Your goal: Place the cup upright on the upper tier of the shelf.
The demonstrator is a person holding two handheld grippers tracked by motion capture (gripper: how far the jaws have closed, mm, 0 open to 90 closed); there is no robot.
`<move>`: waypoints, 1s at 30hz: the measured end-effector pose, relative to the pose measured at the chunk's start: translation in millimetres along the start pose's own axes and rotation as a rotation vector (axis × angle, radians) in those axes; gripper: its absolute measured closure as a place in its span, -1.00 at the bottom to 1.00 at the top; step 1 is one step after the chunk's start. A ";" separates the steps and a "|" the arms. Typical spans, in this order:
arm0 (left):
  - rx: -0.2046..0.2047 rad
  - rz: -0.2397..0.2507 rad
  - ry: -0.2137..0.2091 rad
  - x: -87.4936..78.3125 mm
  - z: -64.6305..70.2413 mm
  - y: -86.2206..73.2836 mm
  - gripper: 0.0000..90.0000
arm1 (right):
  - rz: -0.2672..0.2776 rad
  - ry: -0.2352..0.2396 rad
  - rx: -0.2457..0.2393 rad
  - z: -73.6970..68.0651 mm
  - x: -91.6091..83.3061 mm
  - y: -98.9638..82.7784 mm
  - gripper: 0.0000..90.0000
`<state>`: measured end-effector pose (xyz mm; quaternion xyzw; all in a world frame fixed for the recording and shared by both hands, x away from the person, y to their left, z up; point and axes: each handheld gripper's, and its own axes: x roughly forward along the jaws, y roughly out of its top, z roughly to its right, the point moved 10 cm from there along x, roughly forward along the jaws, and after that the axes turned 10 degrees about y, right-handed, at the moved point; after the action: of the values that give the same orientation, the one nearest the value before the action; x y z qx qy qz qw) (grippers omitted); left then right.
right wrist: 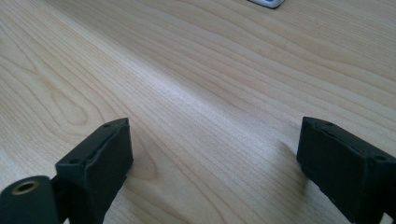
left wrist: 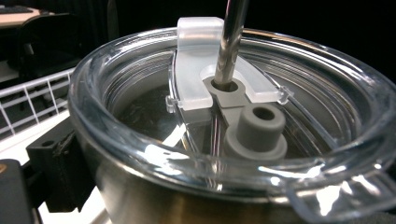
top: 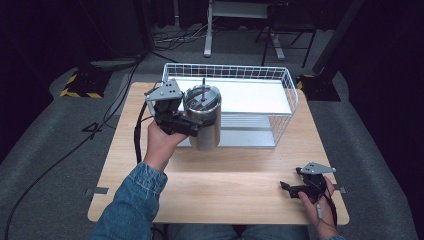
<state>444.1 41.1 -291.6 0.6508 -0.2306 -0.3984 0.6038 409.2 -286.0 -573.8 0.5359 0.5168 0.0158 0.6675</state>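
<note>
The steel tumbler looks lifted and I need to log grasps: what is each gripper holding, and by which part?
The left gripper clamps the steel tumbler by its side wall, just below the clear lid. The right gripper holds nothing, jaws open over the table.

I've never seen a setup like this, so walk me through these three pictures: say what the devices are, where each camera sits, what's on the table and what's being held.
A person sits at a wooden table, holding a hand-operated two-jaw gripper in each hand. The high view looks down from above. The other two cameras ride on the grippers. The left gripper holds a steel tumbler in front of a white wire basket; its camera sees the tumbler's clear lid and metal straw up close. The right gripper rests low over the table, jaws open and empty, with only wood between them.
</note>
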 end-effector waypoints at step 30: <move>-0.012 0.075 0.115 48.2 -26.6 84.8 -0.92 | 0.003 0.005 0.000 -0.4 -0.1 0.2 -0.74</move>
<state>508.5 5.5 -222.2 0.6600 -0.2171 -0.3388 0.6344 409.0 -285.7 -573.6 0.5365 0.5176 0.0180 0.6663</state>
